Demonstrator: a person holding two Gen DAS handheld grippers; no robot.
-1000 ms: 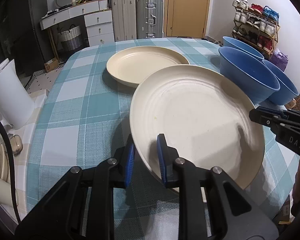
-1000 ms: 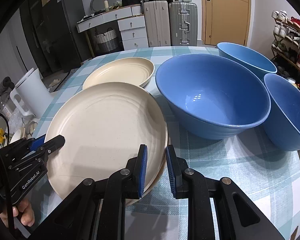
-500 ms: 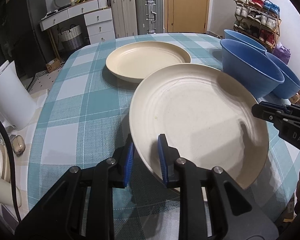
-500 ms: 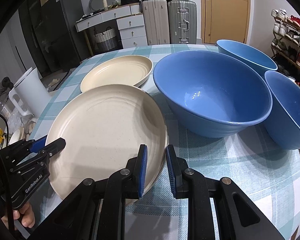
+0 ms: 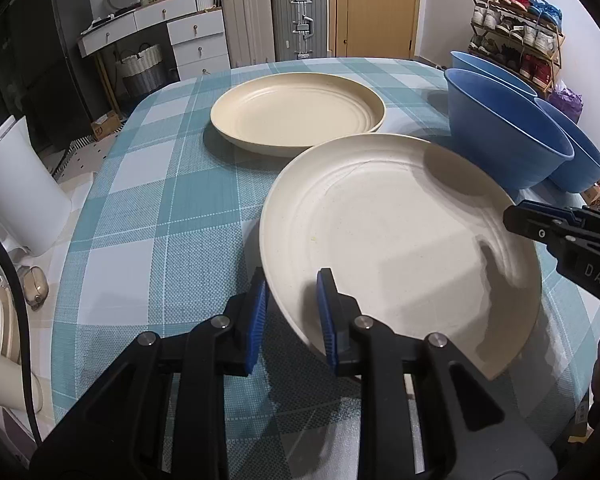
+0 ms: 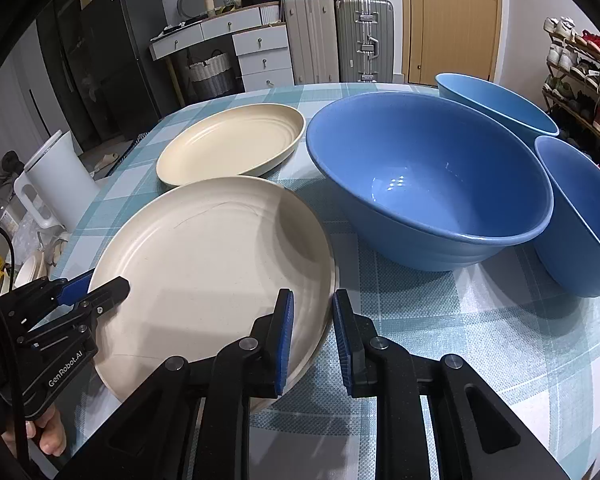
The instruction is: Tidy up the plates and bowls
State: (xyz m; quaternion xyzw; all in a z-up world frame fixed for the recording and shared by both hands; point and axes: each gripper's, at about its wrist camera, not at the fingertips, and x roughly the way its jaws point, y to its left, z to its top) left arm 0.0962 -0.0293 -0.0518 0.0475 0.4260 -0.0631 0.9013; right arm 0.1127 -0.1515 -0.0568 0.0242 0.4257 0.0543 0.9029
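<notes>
A large cream plate (image 5: 400, 232) is held above the checked tablecloth by both grippers; it also shows in the right wrist view (image 6: 208, 264). My left gripper (image 5: 292, 312) is shut on its near left rim. My right gripper (image 6: 312, 328) is shut on its right rim and shows at the right edge of the left wrist view (image 5: 540, 228). A second cream plate (image 5: 296, 114) lies on the table farther back, also in the right wrist view (image 6: 232, 142). Three blue bowls stand at the right: a big one (image 6: 428, 176), one behind (image 6: 496, 102), one at the right (image 6: 580, 220).
The round table (image 5: 152, 208) has a teal checked cloth. A white kettle (image 5: 16, 188) stands off its left edge. Drawers, suitcases and a door are behind; a shoe rack (image 5: 516, 28) is at the far right.
The held plate and both grippers have risen and drawn slightly back toward me; the far plate and bowls appear a little farther away. Both grips are unchanged.
</notes>
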